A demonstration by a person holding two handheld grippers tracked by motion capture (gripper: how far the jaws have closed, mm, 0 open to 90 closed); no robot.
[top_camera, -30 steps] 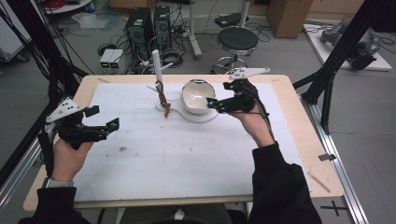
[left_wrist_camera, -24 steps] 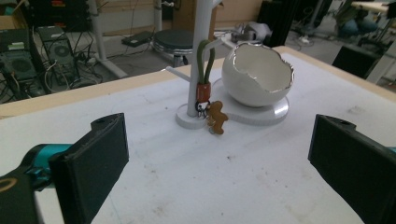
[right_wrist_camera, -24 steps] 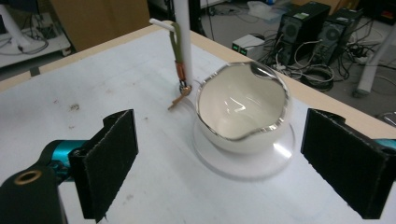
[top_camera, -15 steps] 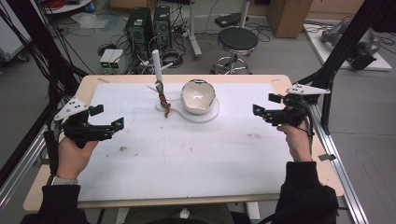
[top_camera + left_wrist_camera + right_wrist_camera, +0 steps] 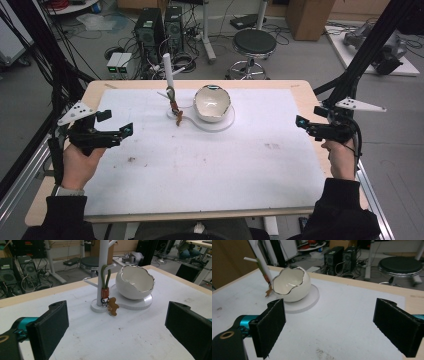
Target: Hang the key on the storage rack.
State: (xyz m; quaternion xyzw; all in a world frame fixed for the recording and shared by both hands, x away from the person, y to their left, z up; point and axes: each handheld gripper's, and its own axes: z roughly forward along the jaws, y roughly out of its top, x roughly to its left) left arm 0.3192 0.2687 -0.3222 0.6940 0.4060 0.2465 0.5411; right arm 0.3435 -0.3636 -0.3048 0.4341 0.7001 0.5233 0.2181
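The left gripper (image 5: 107,135) hovers near the table's left edge, jaws spread wide and holding nothing. Toward the middle of the far edge stands a white peg stand (image 5: 169,80); a keyring (image 5: 108,302) with a green loop and a small gingerbread-figure charm hangs from one of its pegs, the charm reaching down to the white mat (image 5: 240,165). Just to the right of the stand, an egg-shaped white bowl (image 5: 212,103) sits on its round base. The right gripper (image 5: 320,129) hangs at the table's right edge, also spread and empty, well apart from the bowl. With both grippers at rest at the sides, the work looks either finished or between steps. If more follows, one gripper would have to reach in toward the far edge and approach the keyring or bowl with care, since the two stand close together.
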